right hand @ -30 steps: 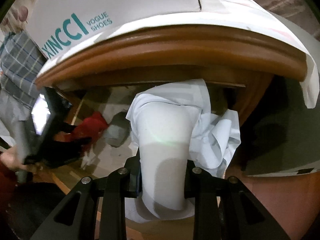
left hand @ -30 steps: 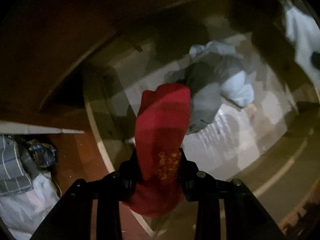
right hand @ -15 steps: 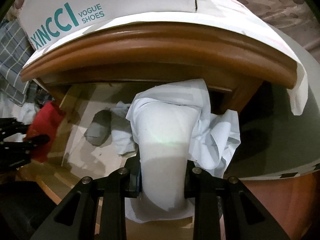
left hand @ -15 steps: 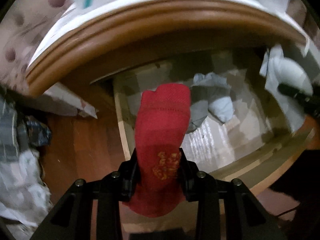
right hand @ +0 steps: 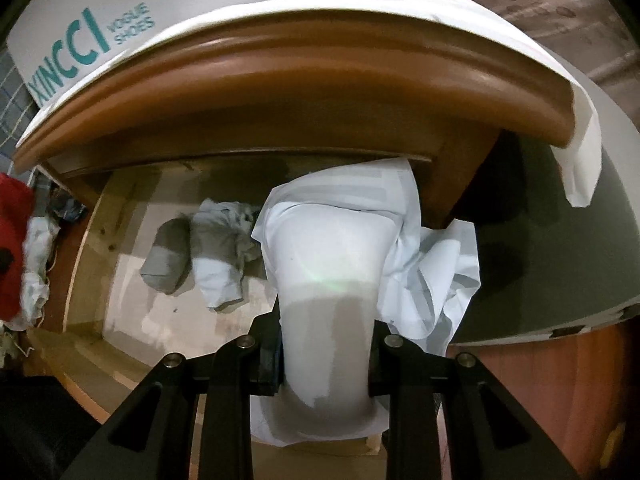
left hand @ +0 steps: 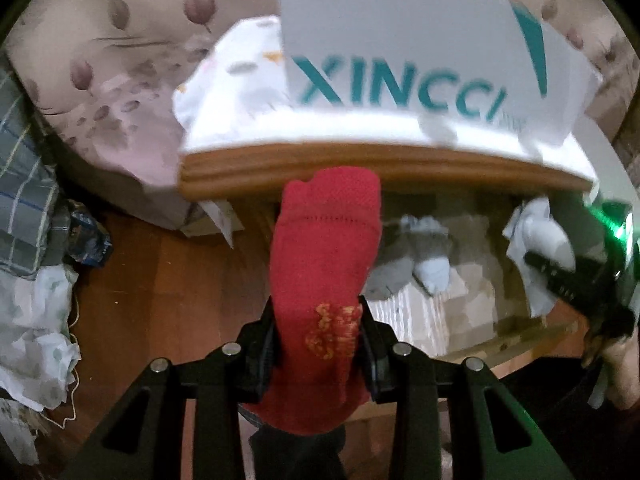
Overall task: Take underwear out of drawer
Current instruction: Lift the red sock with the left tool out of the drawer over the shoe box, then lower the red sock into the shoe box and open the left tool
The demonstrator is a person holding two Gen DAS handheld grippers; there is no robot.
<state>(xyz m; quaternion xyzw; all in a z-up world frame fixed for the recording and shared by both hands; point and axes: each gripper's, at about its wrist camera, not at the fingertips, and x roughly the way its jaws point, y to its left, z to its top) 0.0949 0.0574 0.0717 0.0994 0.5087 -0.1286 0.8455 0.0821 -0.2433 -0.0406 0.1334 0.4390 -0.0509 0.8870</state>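
Note:
My left gripper point(left hand: 320, 340) is shut on red underwear point(left hand: 324, 256) with gold print and holds it above the front left of the open wooden drawer point(left hand: 480, 344). My right gripper point(right hand: 326, 344) is shut on white underwear point(right hand: 332, 264) over the drawer's right side; it also shows in the left wrist view point(left hand: 536, 248). Grey and pale blue underwear point(right hand: 200, 248) lies in the drawer point(right hand: 92, 240), also in the left wrist view point(left hand: 416, 264). The red underwear shows at the left edge of the right wrist view point(right hand: 12, 240).
The nightstand's wooden top edge point(right hand: 280, 80) overhangs the drawer; a white XINCCI shoe box point(left hand: 400, 52) stands on it. Clothes and bags point(left hand: 36, 280) lie on the wooden floor at the left. A floral bedcover point(left hand: 100, 80) is behind.
My left gripper has lifted the red underwear up and back out of the drawer, so the nightstand top and shoe box come into view. My right gripper has held the white underwear almost still.

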